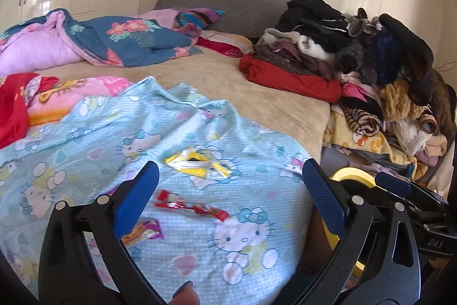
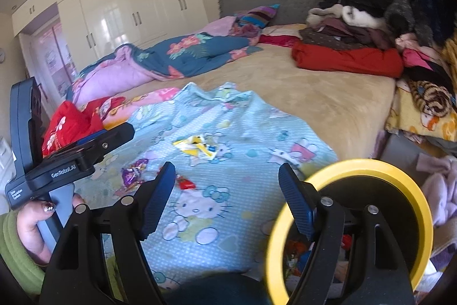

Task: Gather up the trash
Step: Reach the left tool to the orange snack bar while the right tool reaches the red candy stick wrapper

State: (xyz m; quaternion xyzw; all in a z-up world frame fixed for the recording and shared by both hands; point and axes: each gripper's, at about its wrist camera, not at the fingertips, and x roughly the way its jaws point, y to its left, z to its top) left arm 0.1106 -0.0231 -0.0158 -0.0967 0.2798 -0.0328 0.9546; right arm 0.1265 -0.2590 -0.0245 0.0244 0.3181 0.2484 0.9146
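Three pieces of trash lie on the light-blue Hello Kitty sheet (image 1: 177, 133): a yellow-white wrapper (image 1: 197, 162) (image 2: 198, 147), a red wrapper (image 1: 191, 207) (image 2: 185, 183) and a purple-orange wrapper (image 1: 145, 232) (image 2: 132, 173). My left gripper (image 1: 228, 190) is open and empty, just above the red wrapper. My right gripper (image 2: 227, 190) is open and empty, held lower right of the wrappers. A yellow-rimmed black bin (image 2: 357, 219) (image 1: 351, 179) with some trash inside stands at the bed's near right corner, behind my right finger.
Beige bed (image 1: 257, 82) with a folded flowered quilt (image 1: 114, 39) at the far left, a red bag (image 2: 71, 122) at the left edge and a tall clothes pile (image 1: 357, 53) on the right. White wardrobes (image 2: 128, 7) stand behind.
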